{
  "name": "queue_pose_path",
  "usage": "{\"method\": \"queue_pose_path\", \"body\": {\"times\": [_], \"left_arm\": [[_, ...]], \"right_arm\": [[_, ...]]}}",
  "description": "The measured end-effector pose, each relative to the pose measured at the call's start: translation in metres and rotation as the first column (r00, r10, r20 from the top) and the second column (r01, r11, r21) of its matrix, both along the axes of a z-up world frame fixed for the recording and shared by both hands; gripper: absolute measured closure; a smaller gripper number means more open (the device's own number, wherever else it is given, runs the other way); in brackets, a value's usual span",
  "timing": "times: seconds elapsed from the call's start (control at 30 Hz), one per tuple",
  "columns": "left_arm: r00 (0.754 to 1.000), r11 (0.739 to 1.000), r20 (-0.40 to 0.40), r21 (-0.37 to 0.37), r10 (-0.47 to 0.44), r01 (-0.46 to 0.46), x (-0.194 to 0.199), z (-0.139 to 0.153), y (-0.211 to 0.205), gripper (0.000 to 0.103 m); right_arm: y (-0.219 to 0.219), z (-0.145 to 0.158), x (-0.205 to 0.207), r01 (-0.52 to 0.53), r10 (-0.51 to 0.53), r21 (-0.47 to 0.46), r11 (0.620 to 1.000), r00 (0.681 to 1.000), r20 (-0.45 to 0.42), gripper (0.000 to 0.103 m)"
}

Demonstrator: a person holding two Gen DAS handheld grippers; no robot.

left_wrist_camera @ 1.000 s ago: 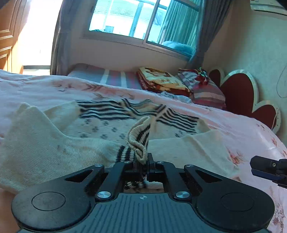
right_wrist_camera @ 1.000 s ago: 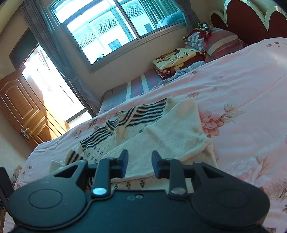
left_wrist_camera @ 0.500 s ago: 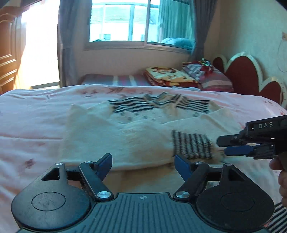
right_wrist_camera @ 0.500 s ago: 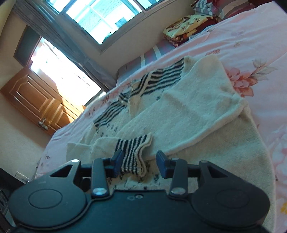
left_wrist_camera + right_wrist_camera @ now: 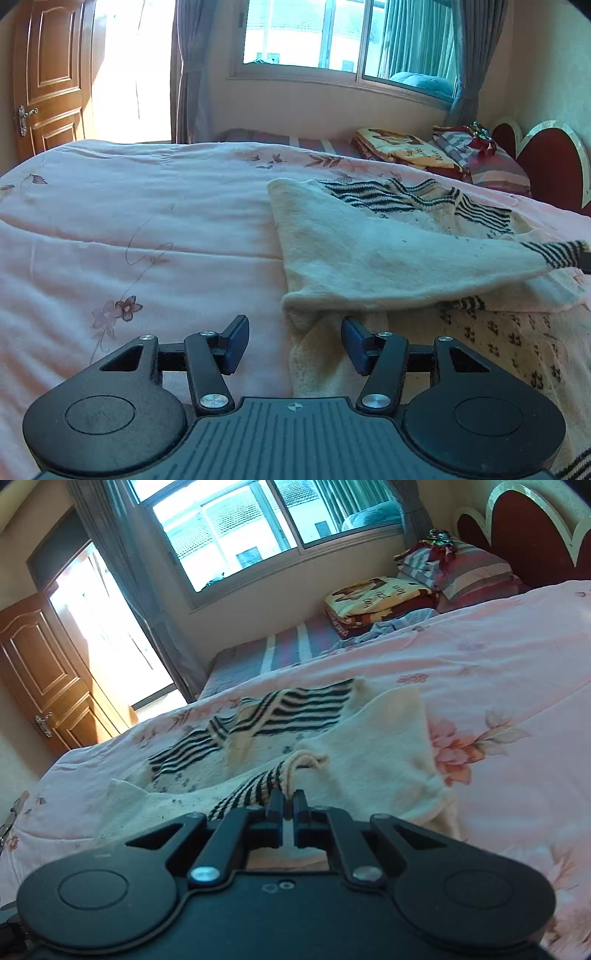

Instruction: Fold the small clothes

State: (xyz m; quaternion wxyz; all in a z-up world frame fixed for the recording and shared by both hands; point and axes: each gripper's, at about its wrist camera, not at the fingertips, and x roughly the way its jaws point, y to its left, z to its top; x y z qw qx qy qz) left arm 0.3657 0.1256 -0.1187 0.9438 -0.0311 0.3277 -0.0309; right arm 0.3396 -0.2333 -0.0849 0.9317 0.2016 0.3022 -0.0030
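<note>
Now right gripper [image 5: 288,805] pinches the striped cuff [image 5: 258,786]; left gripper [image 5: 293,341] closing, empty.

Cream knitted sweater [image 5: 369,254] with black stripes lies right of centre, one sleeve drawn taut rightwards, its striped cuff [image 5: 266,786] pinched at lower centre.

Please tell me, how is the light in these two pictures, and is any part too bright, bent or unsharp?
Left wrist view: the doorway is burnt out white, the bed edge bows from the fisheye lens, and the sweater is sharp. Right wrist view: strong window backlight, tilted room, and the striped cuff looks slightly soft.
</note>
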Motion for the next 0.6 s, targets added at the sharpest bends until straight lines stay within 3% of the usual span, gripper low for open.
{"method": "queue_pose_path", "body": {"times": [0.1, 0.27, 0.37, 0.47, 0.6], "left_arm": [[1.0, 1.0, 0.013, -0.004, -0.024, 0.024, 0.01, 0.003, -0.004, 0.05], [0.999, 0.999, 0.009, 0.009, -0.037, 0.036, 0.023, 0.0, -0.008, 0.09], [1.0, 0.998, 0.015, -0.058, 0.022, -0.022, 0.025, -0.002, 0.004, 0.094], [1.0, 0.999, 0.01, -0.034, 0.028, -0.027, 0.021, -0.003, 0.007, 0.095], [0.999, 1.0, -0.023, 0.002, 0.027, -0.027, 0.029, -0.006, 0.004, 0.095]], "right_arm": [[-0.012, -0.006, 0.003, -0.019, 0.019, 0.008, 1.0, 1.0, -0.025, 0.097], [-0.003, -0.018, 0.009, -0.059, 0.06, 0.019, 0.998, 0.997, -0.052, 0.097], [0.002, -0.021, 0.009, -0.07, 0.07, 0.016, 0.997, 0.996, -0.059, 0.097], [0.006, -0.018, 0.005, -0.091, 0.091, -0.015, 0.996, 0.996, -0.027, 0.097], [0.005, -0.035, 0.015, -0.095, 0.093, -0.022, 0.995, 0.991, -0.092, 0.097]]}}
